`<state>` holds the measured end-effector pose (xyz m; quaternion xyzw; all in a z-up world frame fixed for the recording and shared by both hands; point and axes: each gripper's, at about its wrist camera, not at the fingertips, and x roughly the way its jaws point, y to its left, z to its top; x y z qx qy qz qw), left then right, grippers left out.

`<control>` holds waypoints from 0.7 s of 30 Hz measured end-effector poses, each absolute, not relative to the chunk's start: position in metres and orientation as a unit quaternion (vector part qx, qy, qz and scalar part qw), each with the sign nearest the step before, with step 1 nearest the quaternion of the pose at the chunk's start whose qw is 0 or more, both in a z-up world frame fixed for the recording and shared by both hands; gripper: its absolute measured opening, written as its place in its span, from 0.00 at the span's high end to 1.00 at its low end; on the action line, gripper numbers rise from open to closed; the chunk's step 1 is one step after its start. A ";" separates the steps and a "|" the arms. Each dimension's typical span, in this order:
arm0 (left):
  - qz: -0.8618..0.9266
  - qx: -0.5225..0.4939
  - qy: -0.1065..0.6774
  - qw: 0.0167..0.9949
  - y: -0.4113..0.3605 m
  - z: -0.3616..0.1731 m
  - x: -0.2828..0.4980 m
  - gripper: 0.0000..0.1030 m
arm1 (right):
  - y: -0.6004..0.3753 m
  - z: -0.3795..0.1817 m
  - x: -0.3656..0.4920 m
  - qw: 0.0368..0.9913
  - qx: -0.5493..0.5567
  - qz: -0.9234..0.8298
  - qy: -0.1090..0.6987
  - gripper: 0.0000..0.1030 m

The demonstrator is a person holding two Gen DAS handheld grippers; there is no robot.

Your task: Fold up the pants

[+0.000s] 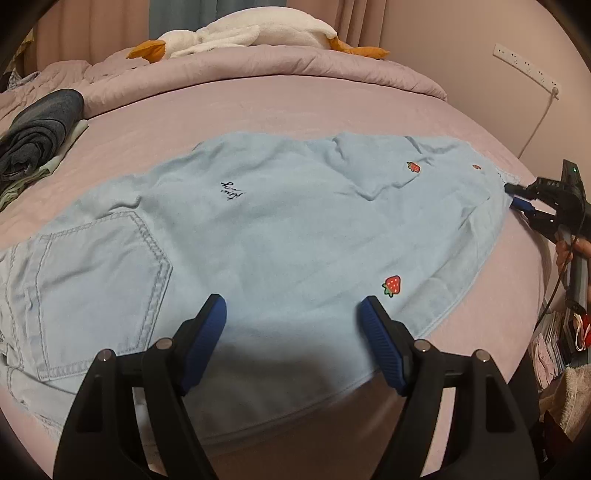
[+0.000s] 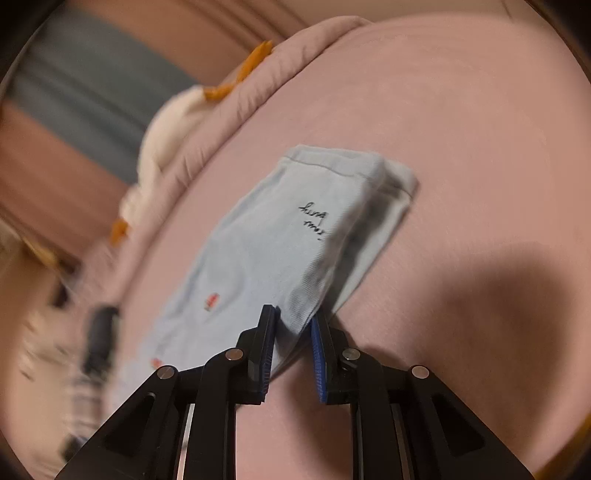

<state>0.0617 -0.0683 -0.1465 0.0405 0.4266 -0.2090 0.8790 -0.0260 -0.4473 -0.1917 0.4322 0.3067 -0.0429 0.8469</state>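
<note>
Light blue pants (image 1: 280, 229) with strawberry patches and a back pocket lie spread on the pink bed. My left gripper (image 1: 293, 314) is open and empty, its blue pads hovering over the near edge of the pants. My right gripper (image 2: 293, 321) is shut on the hem end of the pants (image 2: 295, 240), which stretch away from it. It also shows in the left wrist view (image 1: 517, 195) at the far right end of the pants.
A rumpled pink duvet (image 1: 258, 70) with a white and orange plush toy (image 1: 251, 33) lies at the head of the bed. A dark grey folded garment (image 1: 40, 129) sits at the left. Clutter (image 1: 554, 350) stands beside the bed at the right.
</note>
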 end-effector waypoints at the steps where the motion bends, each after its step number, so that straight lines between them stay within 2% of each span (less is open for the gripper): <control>1: -0.208 0.042 0.427 0.879 -0.069 -0.147 0.062 0.27 | -0.452 -0.195 -0.029 0.840 0.454 -0.035 0.294 0.78; 3: -0.205 0.046 0.429 0.879 -0.070 -0.147 0.062 0.27 | -0.456 -0.195 -0.028 0.835 0.471 -0.032 0.283 0.74; 8: -0.199 0.051 0.428 0.880 -0.072 -0.148 0.060 0.26 | -0.462 -0.186 -0.015 0.828 0.480 -0.056 0.285 0.74; 10: -0.197 0.050 0.429 0.880 -0.072 -0.148 0.061 0.26 | -0.460 -0.175 -0.006 0.831 0.466 -0.068 0.296 0.96; 14: -0.188 0.023 0.427 0.884 -0.069 -0.146 0.063 0.26 | -0.453 -0.140 0.012 0.859 0.424 -0.039 0.285 0.96; 19: -0.179 0.003 0.421 0.889 -0.067 -0.146 0.061 0.26 | -0.435 -0.065 0.010 0.909 0.361 0.025 0.205 0.97; 21: -0.177 0.007 0.421 0.890 -0.069 -0.147 0.062 0.25 | -0.434 -0.070 0.005 0.911 0.358 0.022 0.202 0.97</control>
